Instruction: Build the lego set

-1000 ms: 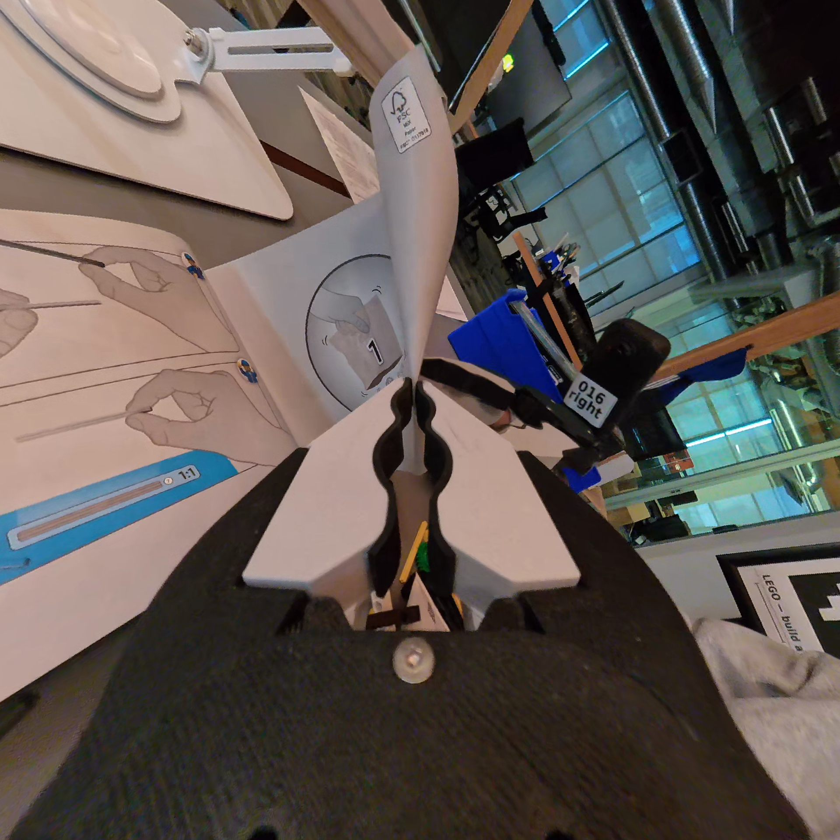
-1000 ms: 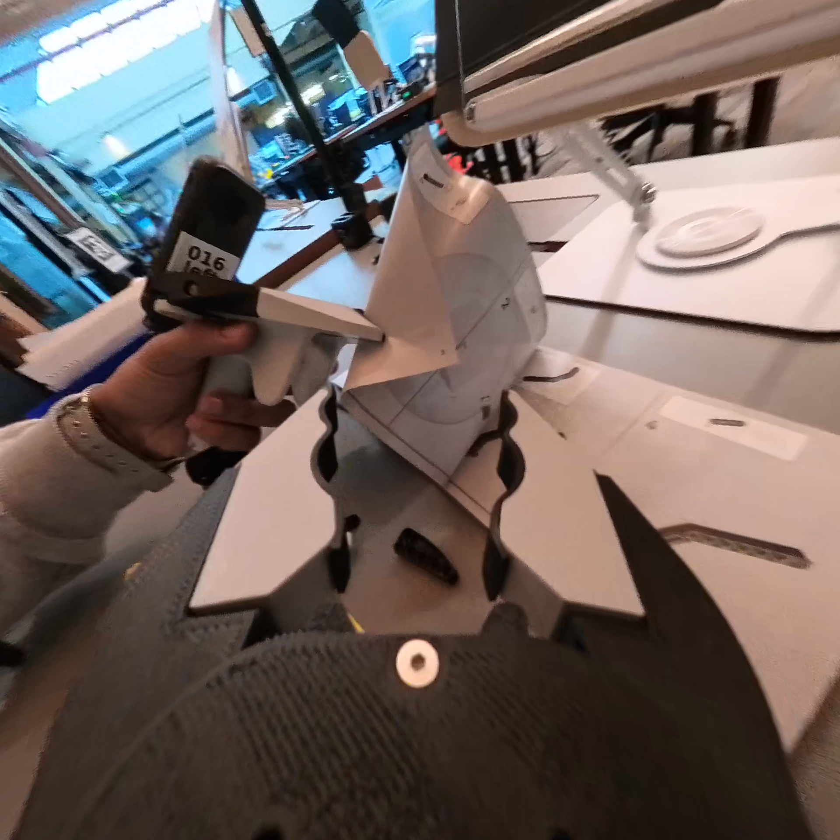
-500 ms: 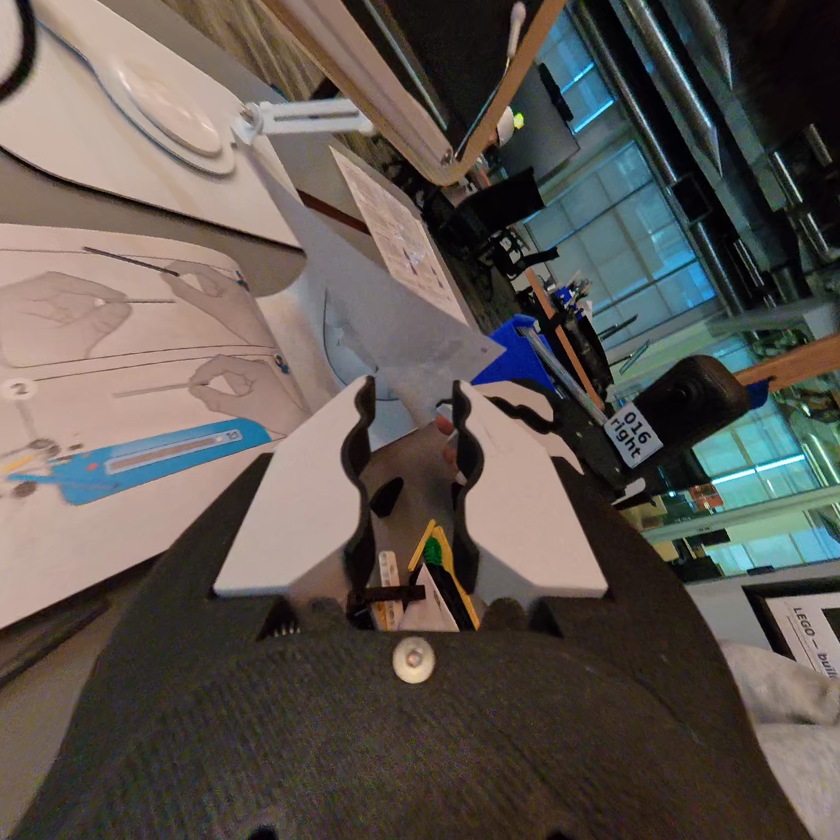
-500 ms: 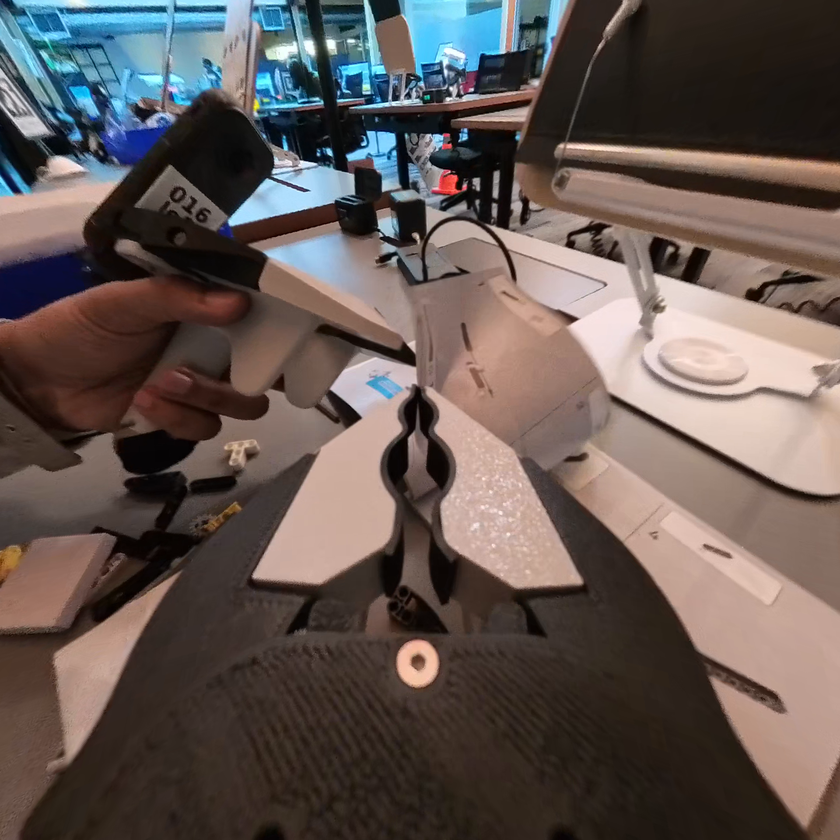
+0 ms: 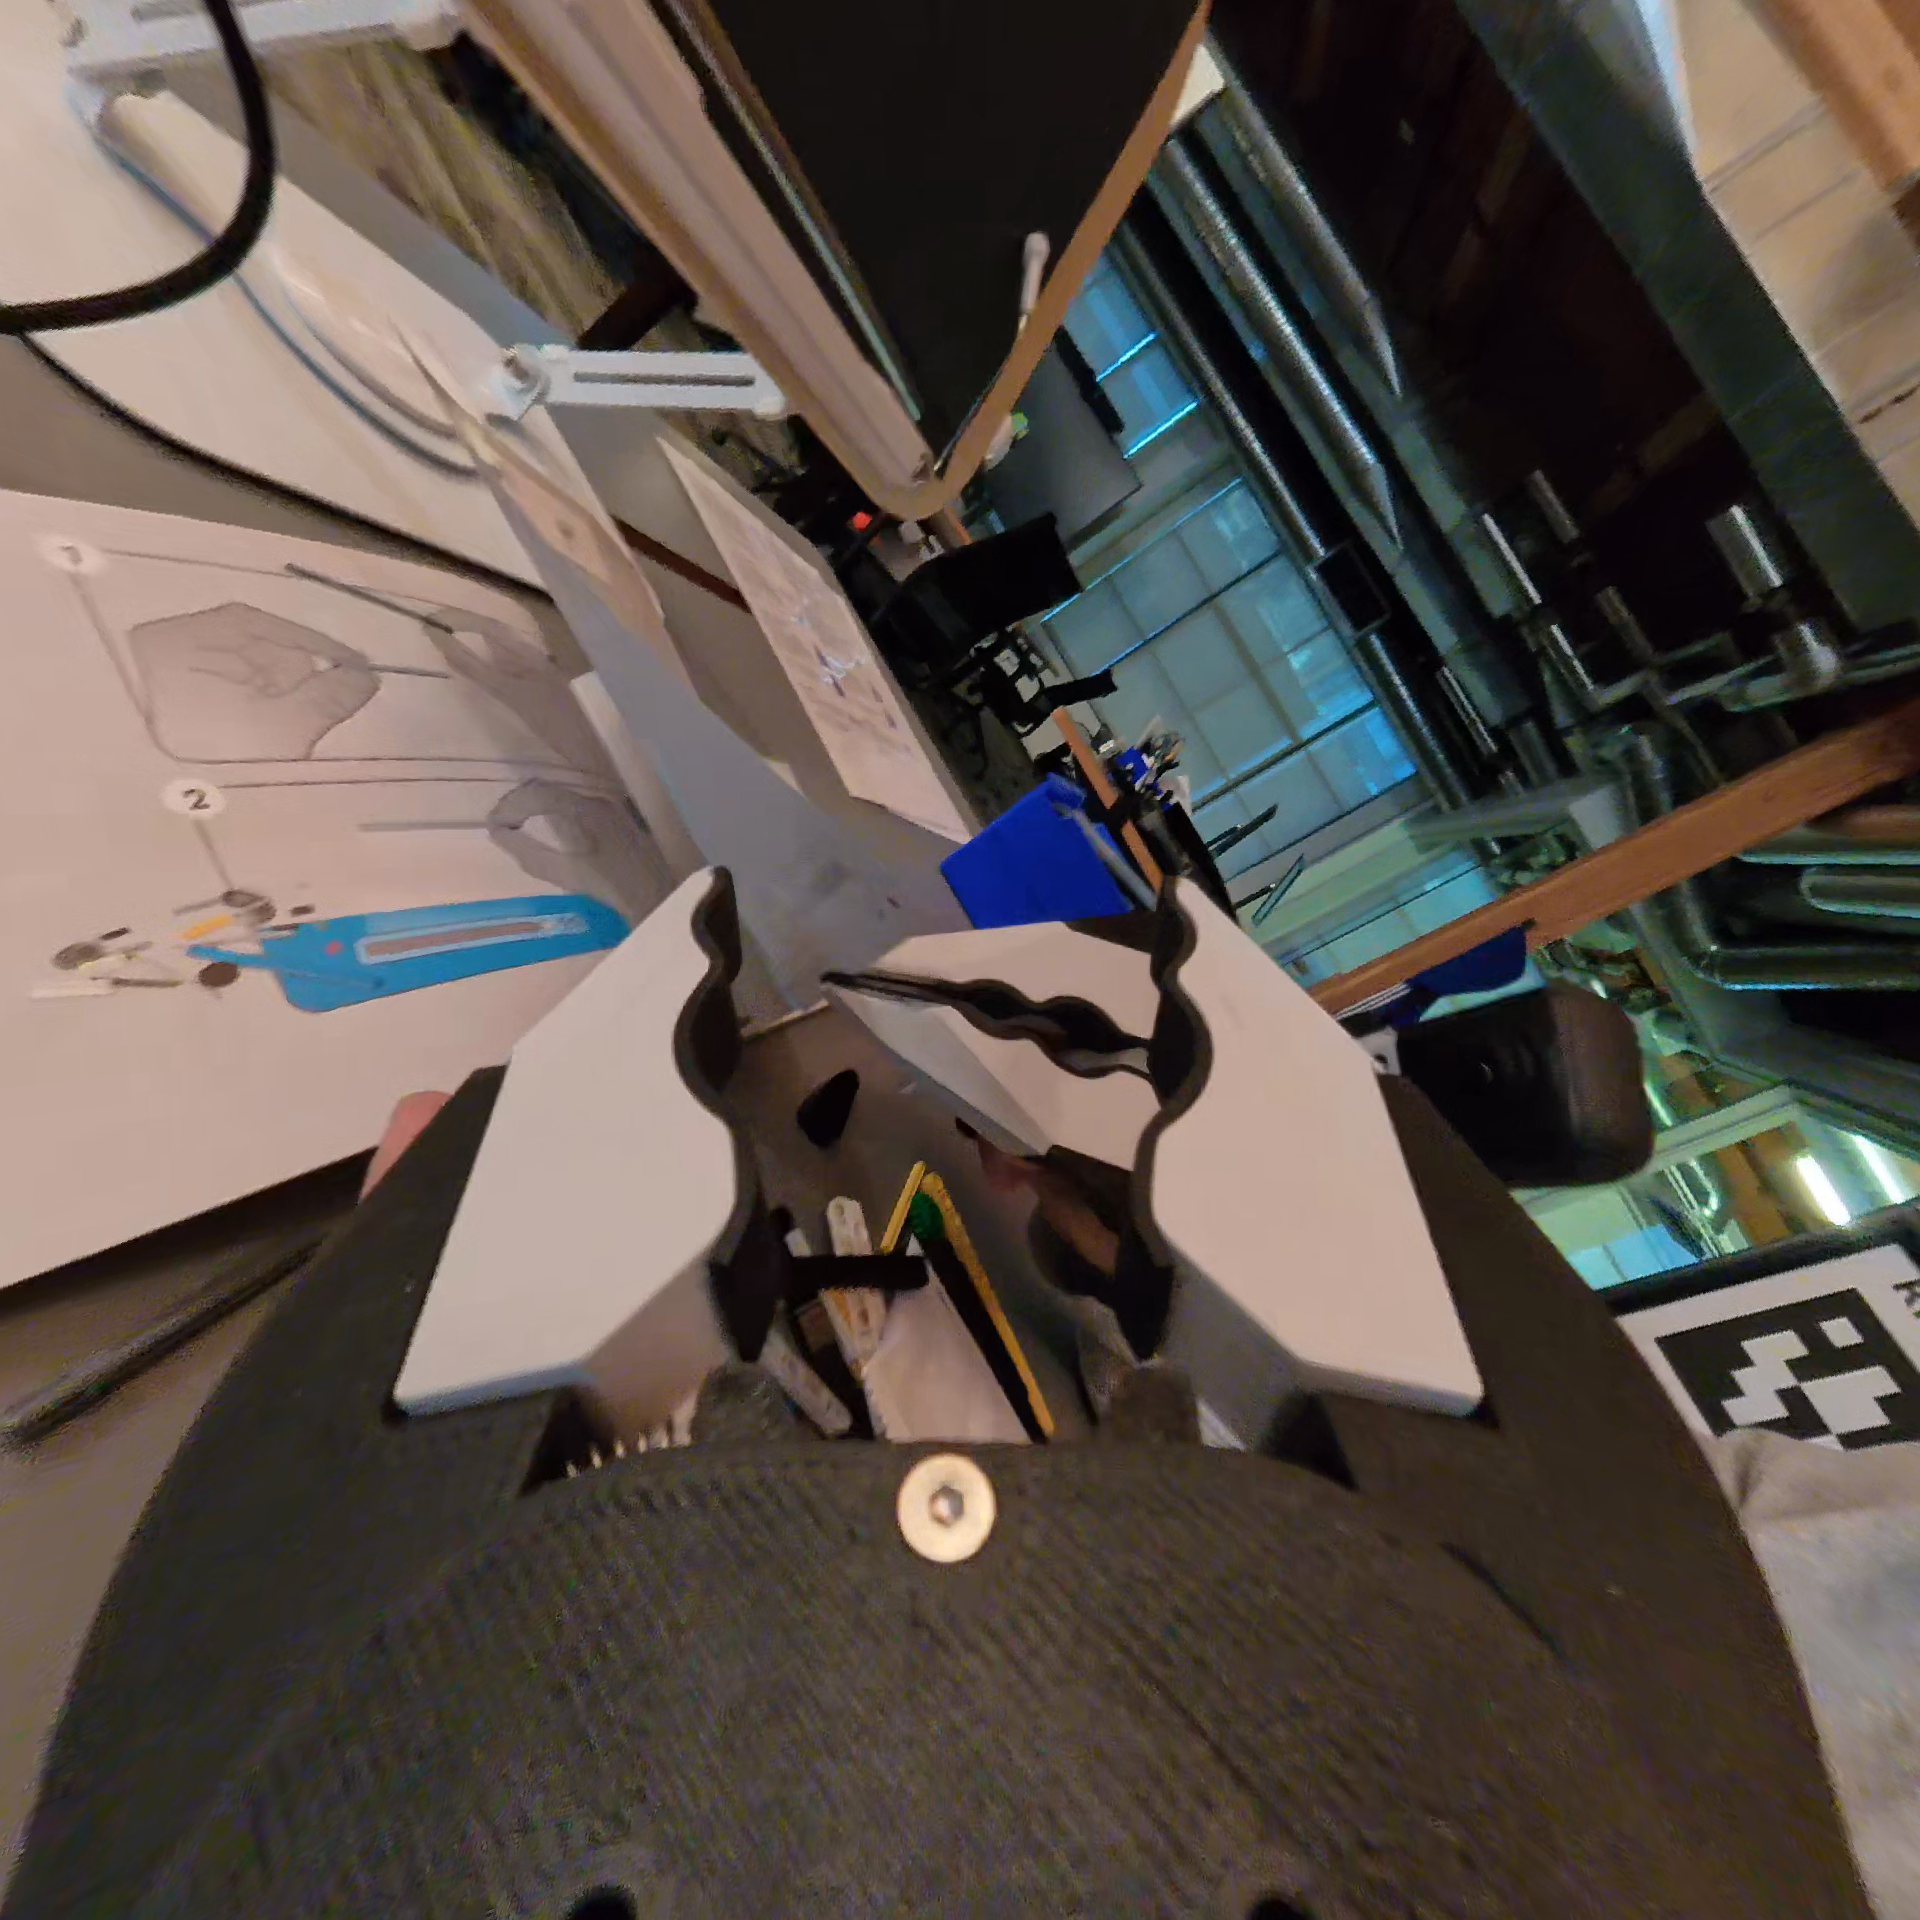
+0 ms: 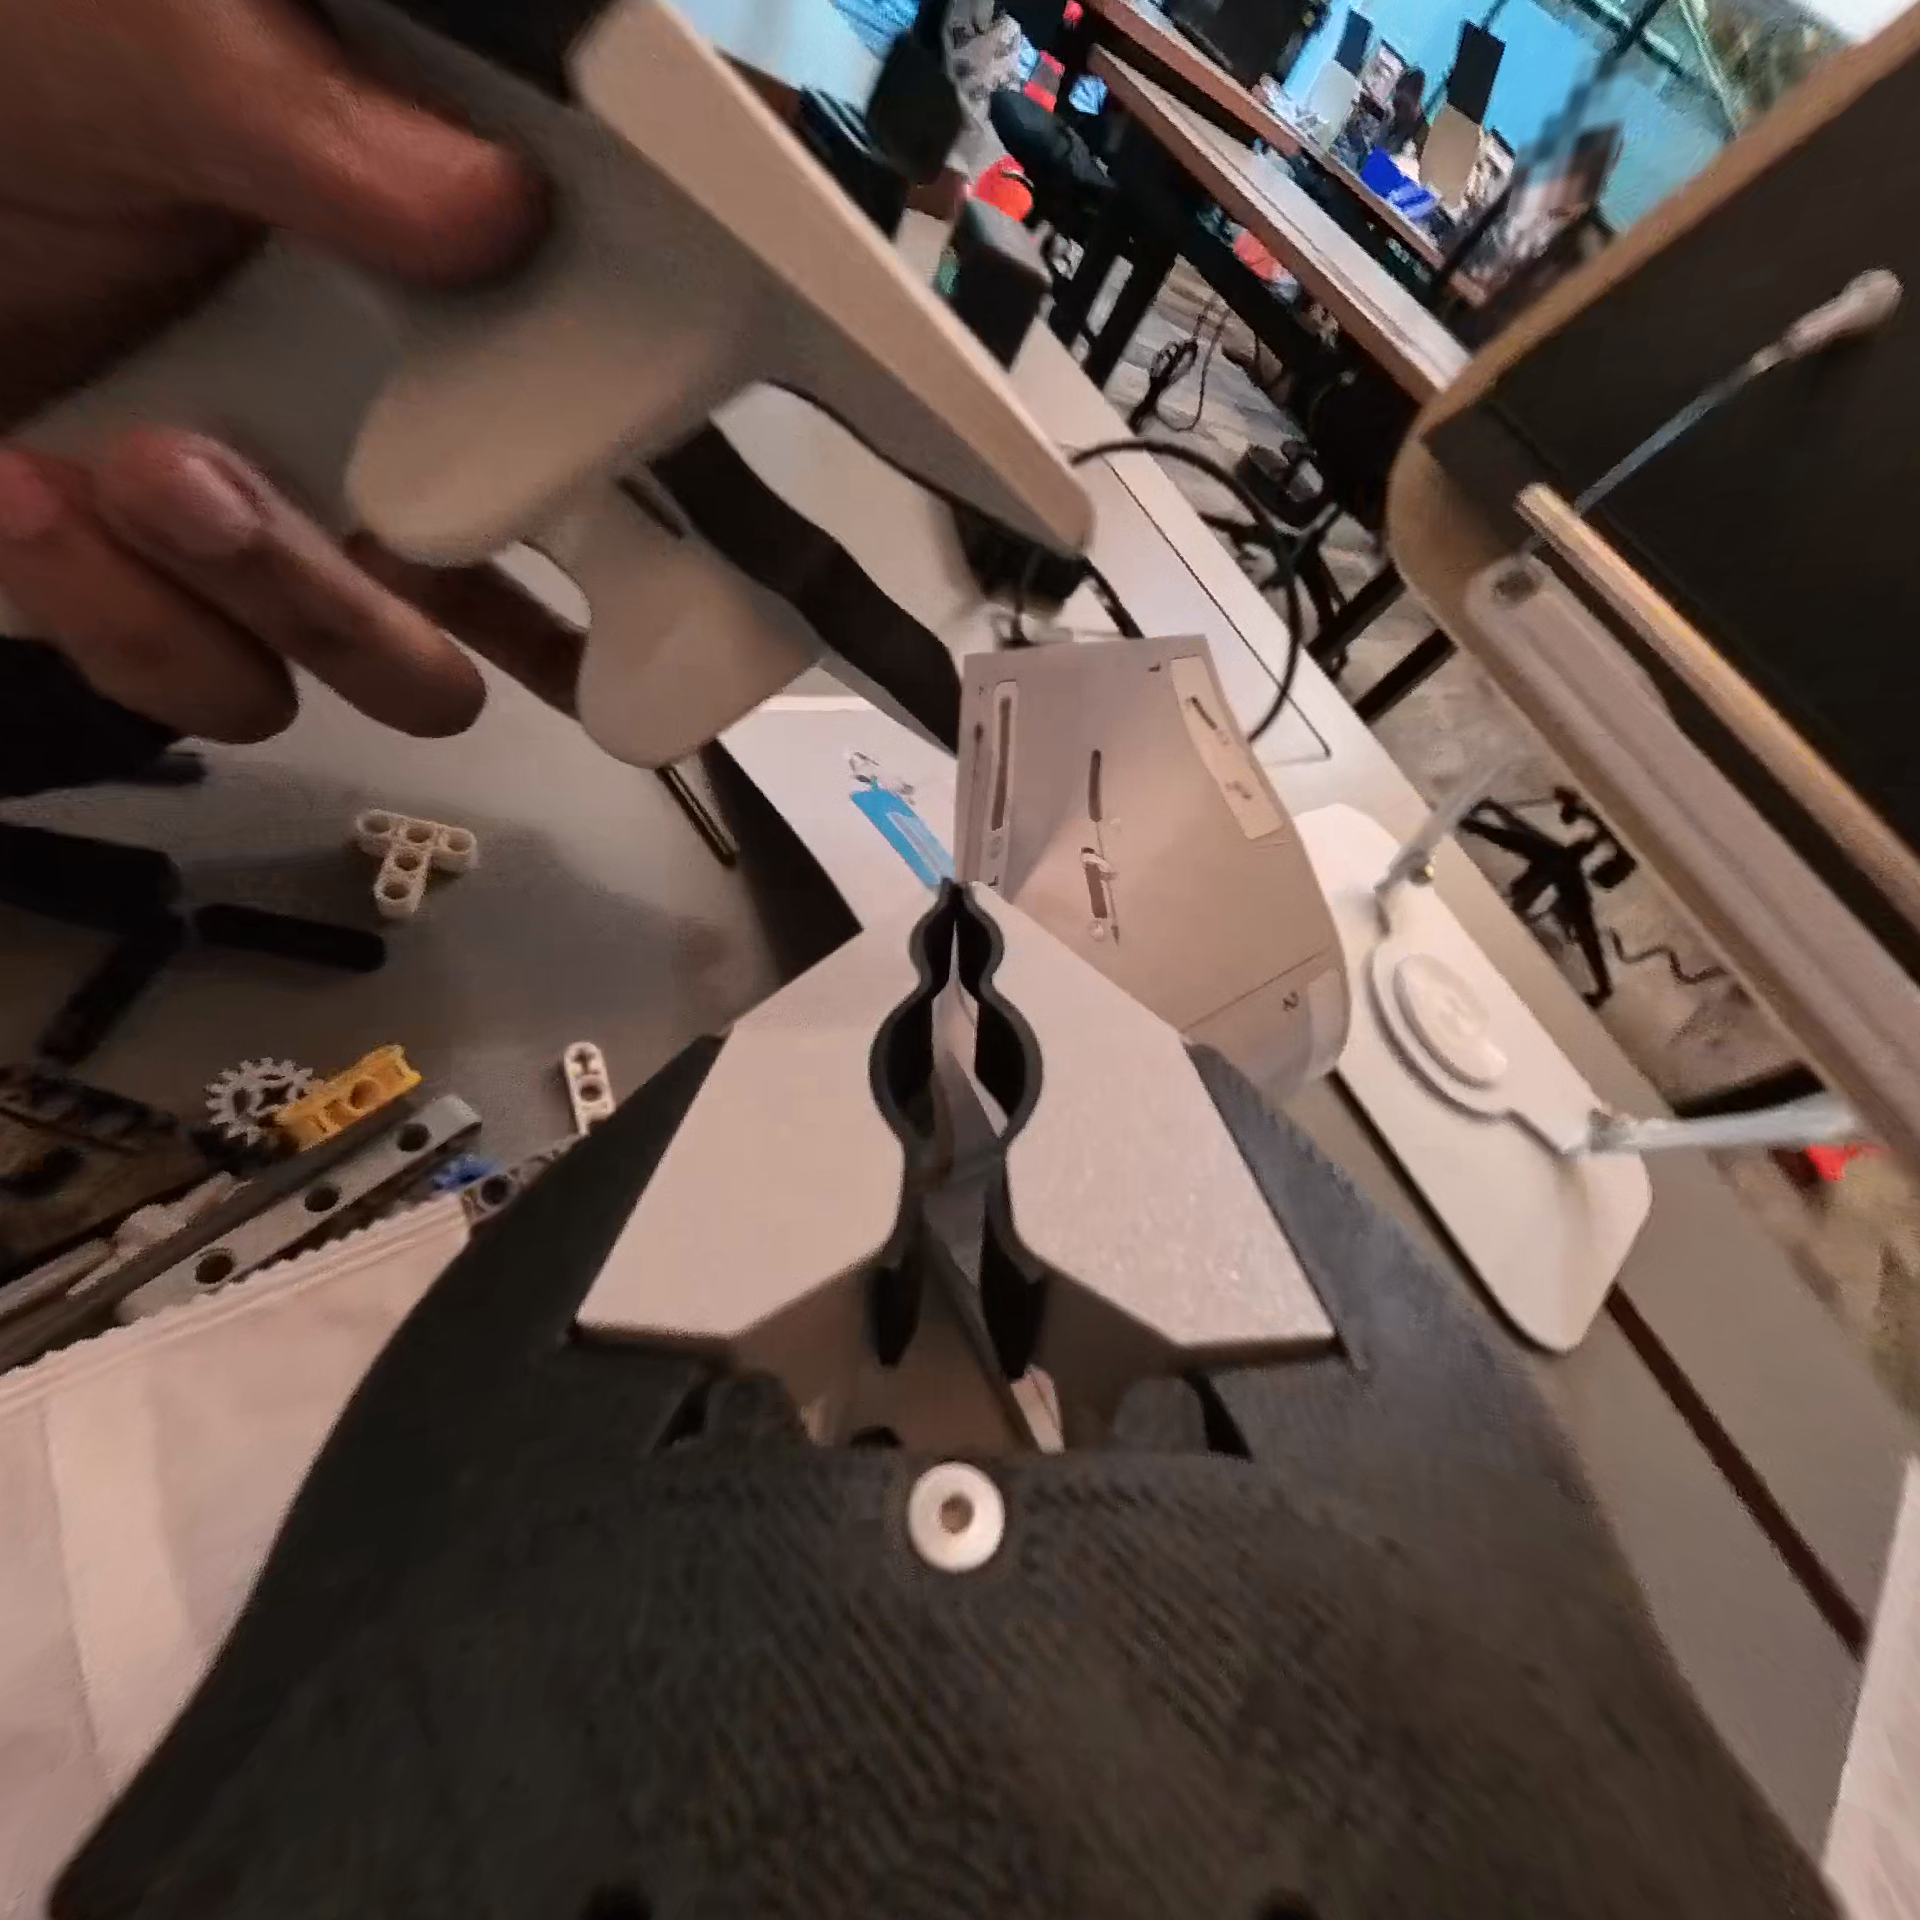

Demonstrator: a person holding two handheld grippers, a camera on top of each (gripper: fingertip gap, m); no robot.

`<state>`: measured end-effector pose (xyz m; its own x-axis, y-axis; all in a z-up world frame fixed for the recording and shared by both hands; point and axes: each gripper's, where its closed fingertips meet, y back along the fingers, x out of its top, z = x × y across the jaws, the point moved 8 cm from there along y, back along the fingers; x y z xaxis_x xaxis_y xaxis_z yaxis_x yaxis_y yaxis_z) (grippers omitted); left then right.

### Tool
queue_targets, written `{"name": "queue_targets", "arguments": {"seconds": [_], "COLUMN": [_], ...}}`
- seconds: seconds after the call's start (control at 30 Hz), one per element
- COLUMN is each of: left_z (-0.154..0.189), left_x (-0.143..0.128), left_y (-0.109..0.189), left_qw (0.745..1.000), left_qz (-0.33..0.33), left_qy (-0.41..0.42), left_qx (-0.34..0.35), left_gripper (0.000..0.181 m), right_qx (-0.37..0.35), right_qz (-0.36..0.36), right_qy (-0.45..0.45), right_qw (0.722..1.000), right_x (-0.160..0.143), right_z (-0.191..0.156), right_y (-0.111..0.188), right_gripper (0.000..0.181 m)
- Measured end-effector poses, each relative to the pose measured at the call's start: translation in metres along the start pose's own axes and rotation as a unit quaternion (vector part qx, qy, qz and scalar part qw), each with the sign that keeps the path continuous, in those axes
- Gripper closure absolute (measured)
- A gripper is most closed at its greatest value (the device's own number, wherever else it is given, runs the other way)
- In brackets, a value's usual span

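The instruction booklet (image 5: 239,831) lies open on the table at the left. My right gripper (image 6: 956,906) is shut on the edge of one lifted grey page (image 6: 1122,862) and holds it up. It also shows in the left wrist view (image 5: 862,987), between my left fingers. My left gripper (image 5: 940,935) is open wide and empty, right behind that page (image 5: 727,790). Loose Lego parts lie on the table: a white T-shaped piece (image 6: 416,847), a grey gear (image 6: 260,1091), a yellow piece (image 6: 348,1089) and a long grey beam (image 6: 312,1195).
A hand (image 6: 208,260) holds the left gripper close above the parts. A white paper bag (image 6: 208,1455) lies at the near left. A white monitor base (image 6: 1455,1143) and monitor (image 6: 1714,468) stand behind the booklet. A black-and-white marker board (image 5: 1787,1371) lies at the right. Both grippers' tips are close together, under 4 cm apart. The yellow piece (image 6: 348,1089) is about equally far from each gripper, around 12 cm.
My left gripper let go of the page and opened wide. My right gripper shut on the page and has carried it over to the right.
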<state>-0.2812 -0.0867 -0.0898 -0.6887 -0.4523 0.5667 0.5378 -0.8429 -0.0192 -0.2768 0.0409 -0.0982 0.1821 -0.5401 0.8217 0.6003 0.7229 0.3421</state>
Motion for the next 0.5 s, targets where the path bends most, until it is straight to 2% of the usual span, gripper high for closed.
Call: {"name": "queue_targets", "arguments": {"seconds": [0.03, 0.1, 0.2, 0.27, 0.37, 0.5], "left_z": [-0.003, -0.012, -0.024, -0.027, -0.037, -0.049], "left_x": [-0.001, 0.0, 0.004, 0.008, 0.012, 0.016], "left_y": [0.002, 0.005, 0.014, 0.018, 0.026, 0.034], "left_qw": [1.0, 0.998, 0.993, 0.993, 0.989, 0.987], "left_qz": [-0.011, -0.029, -0.036, -0.032, -0.02, -0.011], "left_qy": [0.001, 0.002, -0.013, -0.027, -0.046, -0.038], "left_qx": [0.007, 0.057, 0.11, 0.111, 0.139, 0.159], "left_gripper": [0.104, 0.117, 0.162, 0.181, 0.181, 0.181], "right_qx": [0.003, 0.002, 0.01, 0.025, 0.029, -0.028], "right_qz": [0.005, 0.001, -0.012, -0.016, -0.019, 0.016], "right_qy": [0.015, 0.04, 0.061, 0.064, 0.043, -0.041], "right_qw": [1.0, 0.999, 0.998, 0.998, 0.998, 0.999], "right_x": [0.002, 0.003, 0.005, 0.006, 0.006, -0.002], "right_z": [-0.004, -0.01, -0.018, -0.022, -0.019, 0.013], "right_y": [-0.002, -0.008, -0.017, -0.02, -0.013, 0.009], "right_gripper": [0.181, 0.181, 0.181, 0.181, 0.175, 0.169]}}
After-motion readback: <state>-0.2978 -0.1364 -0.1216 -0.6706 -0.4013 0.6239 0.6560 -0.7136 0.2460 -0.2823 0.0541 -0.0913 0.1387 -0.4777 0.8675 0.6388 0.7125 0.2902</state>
